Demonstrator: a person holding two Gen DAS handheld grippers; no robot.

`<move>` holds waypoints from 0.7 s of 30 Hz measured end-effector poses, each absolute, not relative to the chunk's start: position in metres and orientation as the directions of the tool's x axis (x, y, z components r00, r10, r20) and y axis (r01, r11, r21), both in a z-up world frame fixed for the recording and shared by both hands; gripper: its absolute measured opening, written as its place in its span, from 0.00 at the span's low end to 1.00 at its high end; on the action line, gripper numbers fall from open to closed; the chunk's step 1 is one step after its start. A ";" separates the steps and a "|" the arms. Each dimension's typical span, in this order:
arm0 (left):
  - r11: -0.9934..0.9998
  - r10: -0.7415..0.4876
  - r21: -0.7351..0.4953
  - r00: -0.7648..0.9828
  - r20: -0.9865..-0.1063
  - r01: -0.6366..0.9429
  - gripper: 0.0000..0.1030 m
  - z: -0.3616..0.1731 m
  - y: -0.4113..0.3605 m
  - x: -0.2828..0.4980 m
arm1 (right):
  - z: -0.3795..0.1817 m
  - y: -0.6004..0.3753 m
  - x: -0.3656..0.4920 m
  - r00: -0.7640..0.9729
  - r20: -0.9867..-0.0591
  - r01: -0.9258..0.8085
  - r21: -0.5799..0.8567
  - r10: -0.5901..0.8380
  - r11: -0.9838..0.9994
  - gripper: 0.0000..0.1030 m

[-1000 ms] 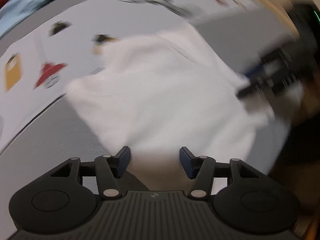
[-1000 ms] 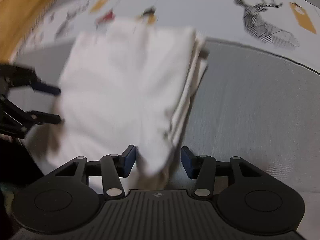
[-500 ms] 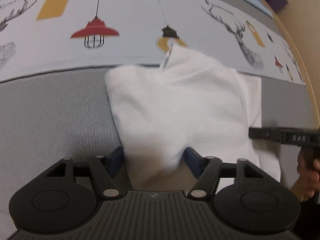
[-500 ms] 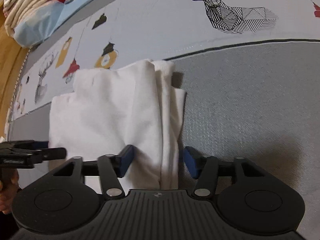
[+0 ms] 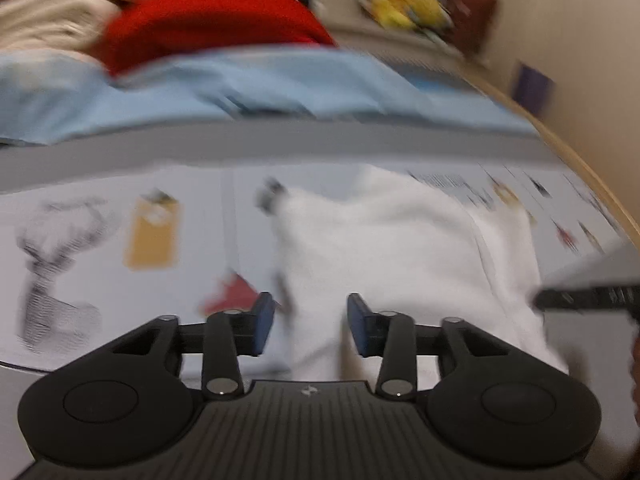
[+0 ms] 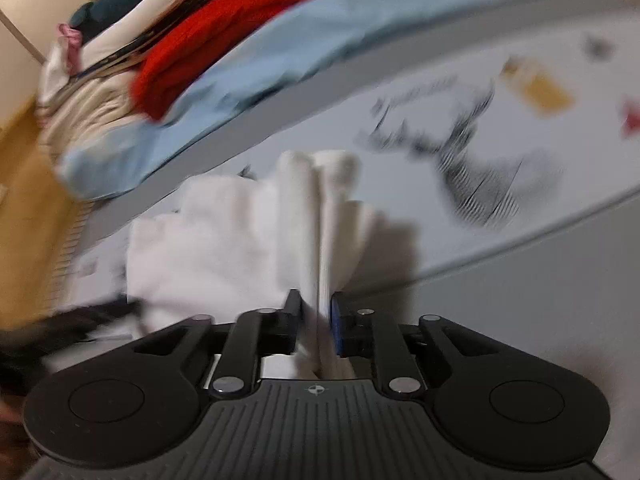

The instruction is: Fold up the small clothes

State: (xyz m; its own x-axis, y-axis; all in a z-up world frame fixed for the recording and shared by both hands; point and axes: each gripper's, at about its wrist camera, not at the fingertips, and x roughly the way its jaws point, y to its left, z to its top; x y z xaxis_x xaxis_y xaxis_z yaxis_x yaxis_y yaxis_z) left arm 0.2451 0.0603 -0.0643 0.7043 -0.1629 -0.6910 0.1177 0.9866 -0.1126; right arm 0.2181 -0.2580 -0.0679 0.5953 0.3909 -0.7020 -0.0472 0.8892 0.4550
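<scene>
A folded white garment (image 5: pixel 400 248) lies on the printed bedsheet (image 5: pixel 100 240); both views are blurred by motion. My left gripper (image 5: pixel 311 322) is open, its blue pads (image 5: pixel 262 322) either side of the garment's near left edge, not pinching it. My right gripper (image 6: pixel 317 322) is shut on the white garment's (image 6: pixel 248 240) right folded edge, with the layers squeezed between its jaws. The right gripper's finger shows as a black bar at the right of the left wrist view (image 5: pixel 588 300).
A pile of clothes lies at the back: a red one (image 5: pixel 208 20), a light blue one (image 5: pixel 240 92) and cream ones (image 6: pixel 80 120). A wooden bed edge (image 5: pixel 580 160) curves along the right. A grey band (image 6: pixel 540 300) of the sheet is near me.
Both views have tilted up and toward the back clothes pile. My right gripper has closed on the garment's folded edge. My left gripper has stayed open.
</scene>
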 end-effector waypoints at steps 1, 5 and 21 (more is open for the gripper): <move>0.985 -0.169 -0.137 0.700 -0.694 0.102 0.46 -0.064 0.066 0.247 | -0.066 -0.257 0.219 0.613 -0.713 -0.026 0.414 0.341 0.910 0.32; 0.969 -0.249 -0.190 0.597 -0.762 0.161 0.46 -0.081 0.063 0.246 | -0.064 -0.257 0.221 0.628 -0.710 -0.028 0.391 0.320 0.920 0.34; 0.942 -0.253 -0.193 0.201 -0.946 0.275 0.13 -0.156 0.038 0.211 | -0.125 -0.243 0.213 0.269 -0.871 -0.038 0.416 0.410 0.909 0.18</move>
State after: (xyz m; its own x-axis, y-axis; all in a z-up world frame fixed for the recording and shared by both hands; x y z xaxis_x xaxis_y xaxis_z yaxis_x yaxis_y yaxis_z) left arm 0.2113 0.0376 -0.1565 0.2012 -0.2530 -0.9463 0.2748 0.9418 -0.1934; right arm 0.2132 -0.2433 -0.1252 0.2694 0.4101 -0.8714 -0.0382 0.9087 0.4158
